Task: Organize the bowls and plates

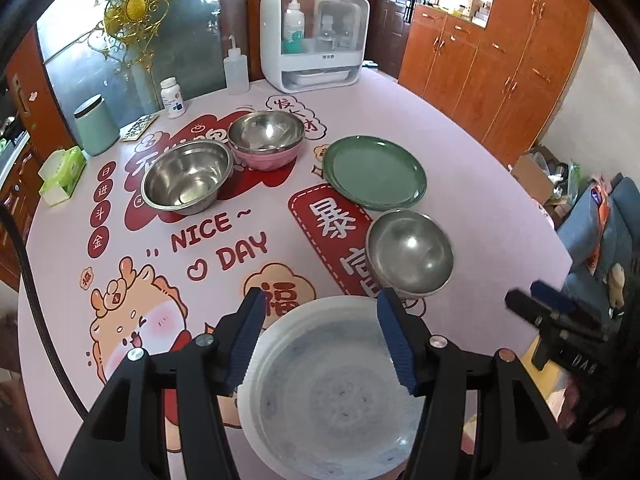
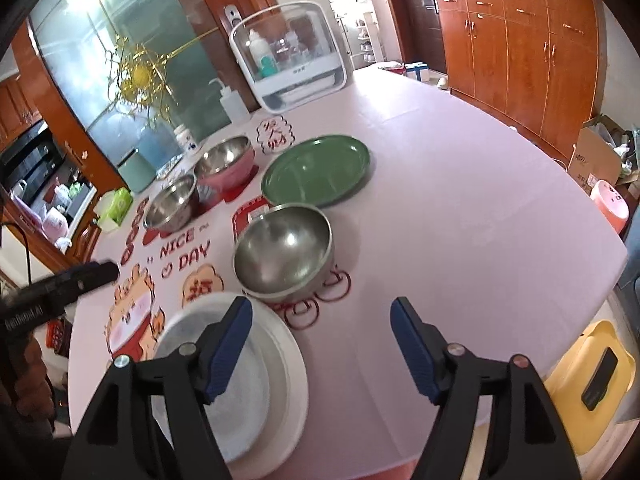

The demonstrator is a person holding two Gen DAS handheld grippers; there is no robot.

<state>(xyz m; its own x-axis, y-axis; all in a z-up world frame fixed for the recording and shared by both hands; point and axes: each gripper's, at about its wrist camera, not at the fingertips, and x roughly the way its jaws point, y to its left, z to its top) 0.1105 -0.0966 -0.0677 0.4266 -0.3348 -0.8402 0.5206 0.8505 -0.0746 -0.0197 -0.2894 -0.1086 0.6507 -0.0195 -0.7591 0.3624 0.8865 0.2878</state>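
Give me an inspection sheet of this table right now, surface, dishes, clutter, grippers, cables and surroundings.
Surface: round table under a pink printed cloth.
Job's things: white plate at the near edge; green plate; steel bowl between them; wide steel bowl; pink bowl with a steel inside. All stand apart, none stacked.
Clutter: white cabinet holding bottles, squeeze bottle, pill bottle, mint canister, tissue box.
Grippers: left gripper open above the white plate; right gripper open over bare cloth, holding nothing.
Cables: black cable at the left edge.
Surroundings: wooden cupboards, glass door, yellow stool.
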